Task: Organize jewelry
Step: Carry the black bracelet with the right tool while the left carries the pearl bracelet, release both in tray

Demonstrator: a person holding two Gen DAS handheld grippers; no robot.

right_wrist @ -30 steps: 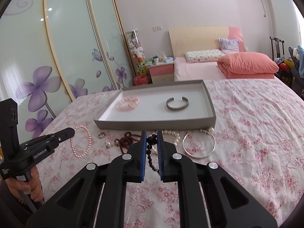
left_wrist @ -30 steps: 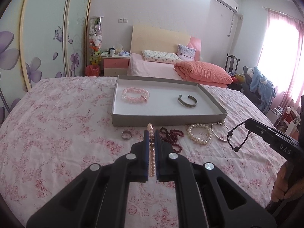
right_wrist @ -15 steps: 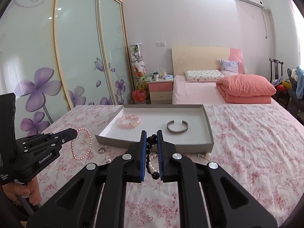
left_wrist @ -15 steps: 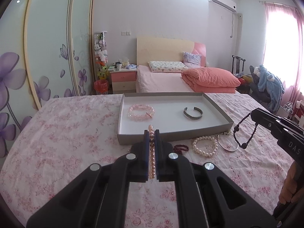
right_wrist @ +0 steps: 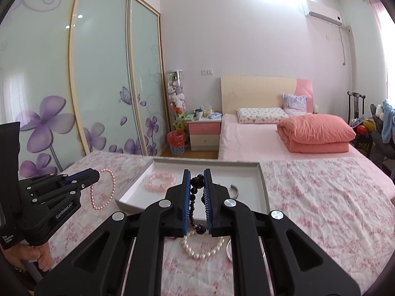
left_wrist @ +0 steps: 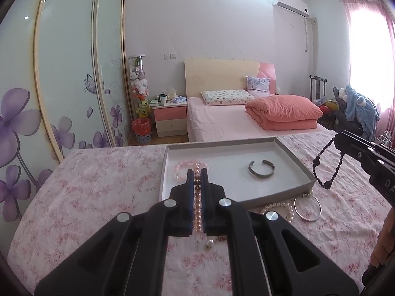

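My left gripper (left_wrist: 197, 172) is shut on a pink pearl bracelet (left_wrist: 197, 212), held above the floral bedspread just in front of the grey tray (left_wrist: 291, 190); it also shows in the right wrist view (right_wrist: 103, 190). My right gripper (right_wrist: 197, 175) is shut on a black bead bracelet (right_wrist: 196, 197), which hangs from it at the tray's right side (left_wrist: 325, 165). In the tray lie a pale pink bead bracelet (right_wrist: 160, 182) and a silver cuff (left_wrist: 261, 170). A white pearl bracelet (right_wrist: 202, 246) and a silver bangle (left_wrist: 307, 207) lie on the bedspread in front of the tray.
Small loose pieces (left_wrist: 209, 243) lie on the bedspread under my left gripper. Beyond the tray stand a second bed with a folded orange quilt (left_wrist: 284, 113), a pink nightstand (left_wrist: 170, 118) and sliding wardrobe doors (left_wrist: 61, 86) on the left.
Both grippers have risen and tilted up while holding their bracelets. The left one has moved forward over the tray's near edge; the loose jewelry now sits lower in both views.
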